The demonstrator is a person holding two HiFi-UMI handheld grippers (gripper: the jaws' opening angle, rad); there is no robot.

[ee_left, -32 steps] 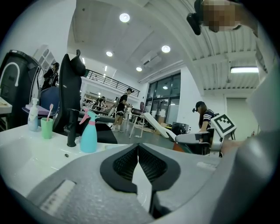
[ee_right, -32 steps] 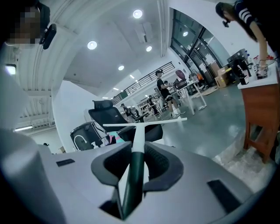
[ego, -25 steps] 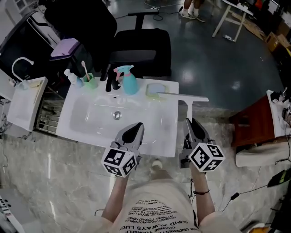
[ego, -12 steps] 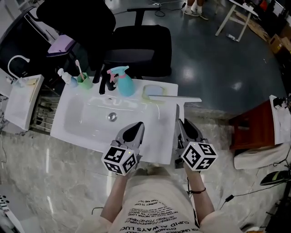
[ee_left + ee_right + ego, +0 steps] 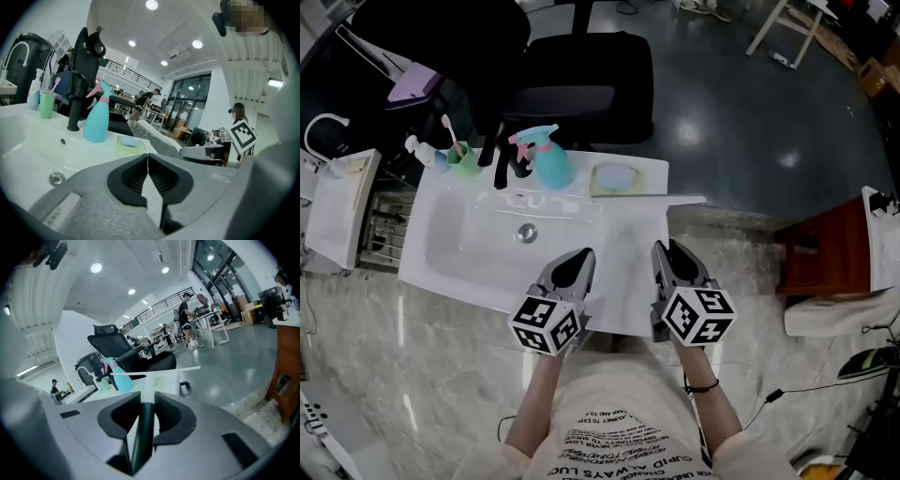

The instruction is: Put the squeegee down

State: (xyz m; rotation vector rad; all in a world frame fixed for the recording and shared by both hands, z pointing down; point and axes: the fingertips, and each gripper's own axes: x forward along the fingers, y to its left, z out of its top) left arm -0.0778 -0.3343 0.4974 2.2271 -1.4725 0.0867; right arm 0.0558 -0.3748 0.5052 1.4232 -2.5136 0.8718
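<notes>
The squeegee [image 5: 649,198] has a long white blade and a dark handle. Its blade lies crosswise over the back right corner of the white sink counter [image 5: 450,258], and its handle runs back into my right gripper [image 5: 668,253]. In the right gripper view the right gripper [image 5: 144,401] is shut on the dark handle, with the white blade of the squeegee [image 5: 159,372] ahead of it. My left gripper [image 5: 572,270] hovers over the counter's front edge. The left gripper [image 5: 148,155] is shut with nothing in it.
At the counter's back stand a teal spray bottle [image 5: 551,164], a black faucet [image 5: 501,161], a green cup [image 5: 461,156] and a green soap dish [image 5: 615,176]. Behind is a black office chair [image 5: 572,84]. A red-brown cabinet [image 5: 825,246] stands right, a small white basin [image 5: 337,216] left.
Both grippers have sunk lower. The right one has drifted left with the squeegee, so the blade now sits further in over the counter. Neither grip has changed.
</notes>
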